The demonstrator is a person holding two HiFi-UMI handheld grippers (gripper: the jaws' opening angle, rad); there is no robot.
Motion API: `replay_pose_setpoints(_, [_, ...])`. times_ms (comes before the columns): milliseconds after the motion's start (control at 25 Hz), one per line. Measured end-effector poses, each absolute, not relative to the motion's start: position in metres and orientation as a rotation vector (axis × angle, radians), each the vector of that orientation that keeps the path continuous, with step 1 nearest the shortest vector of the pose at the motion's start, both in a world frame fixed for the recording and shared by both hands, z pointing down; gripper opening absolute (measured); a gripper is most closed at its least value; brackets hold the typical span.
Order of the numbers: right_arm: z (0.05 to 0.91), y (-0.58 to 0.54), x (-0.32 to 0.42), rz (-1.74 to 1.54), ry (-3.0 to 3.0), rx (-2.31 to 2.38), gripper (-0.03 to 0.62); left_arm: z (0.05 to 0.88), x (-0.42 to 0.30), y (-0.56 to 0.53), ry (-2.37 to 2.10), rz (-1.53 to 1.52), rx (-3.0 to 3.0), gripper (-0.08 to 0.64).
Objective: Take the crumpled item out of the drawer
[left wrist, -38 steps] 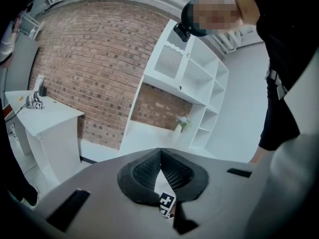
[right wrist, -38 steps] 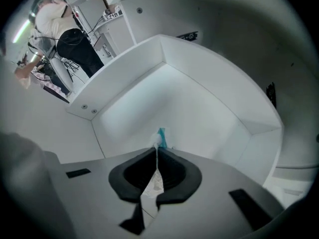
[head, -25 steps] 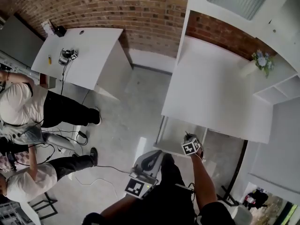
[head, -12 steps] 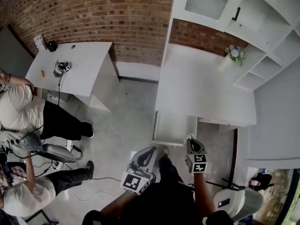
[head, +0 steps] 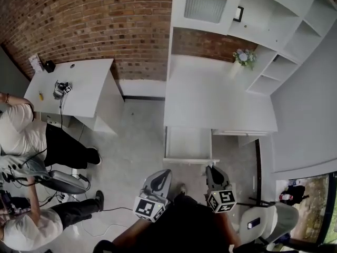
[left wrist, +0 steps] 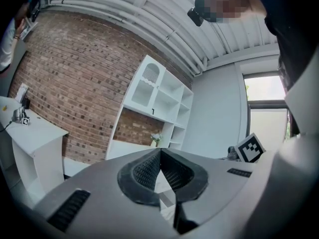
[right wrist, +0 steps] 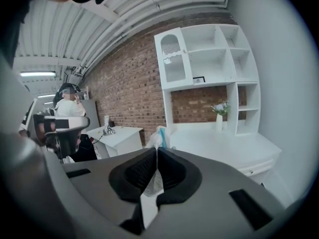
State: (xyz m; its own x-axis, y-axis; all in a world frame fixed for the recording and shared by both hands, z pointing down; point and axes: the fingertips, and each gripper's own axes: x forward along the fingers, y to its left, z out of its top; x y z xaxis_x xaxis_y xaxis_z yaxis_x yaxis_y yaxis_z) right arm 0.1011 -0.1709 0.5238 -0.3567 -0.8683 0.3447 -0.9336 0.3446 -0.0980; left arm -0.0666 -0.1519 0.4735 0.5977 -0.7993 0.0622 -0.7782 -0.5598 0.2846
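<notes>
In the right gripper view my right gripper (right wrist: 156,149) is shut on the crumpled item (right wrist: 158,135), a thin white wad with a blue patch that sticks up past the jaw tips and hangs below them. The head view shows that right gripper (head: 211,169) just in front of the open white drawer (head: 188,143), whose floor looks bare. My left gripper (head: 162,174) hangs lower left of the drawer, apart from it. Seen in the left gripper view, the left gripper (left wrist: 160,152) has its jaw tips touching, with nothing between them.
The drawer belongs to a white desk (head: 216,99) under a white shelf unit (head: 263,20), with a flower vase (head: 242,58) at the back. A second white table (head: 73,91) stands left. Two people (head: 23,133) sit at the far left. A chair (head: 263,220) is lower right.
My right gripper has drawn back from the drawer toward my body, still shut on the crumpled item. The head view has swung, so the desk and shelves now show more fully.
</notes>
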Motion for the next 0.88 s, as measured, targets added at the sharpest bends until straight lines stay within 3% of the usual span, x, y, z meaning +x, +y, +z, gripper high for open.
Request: replay_pose_setpoints(880, [0.485, -0.143, 0.125, 0.378, -2.499, 1.645, 0.026, 0.462, -0.032, -0.144, -1.356, -0.056, 2.554, 0.025])
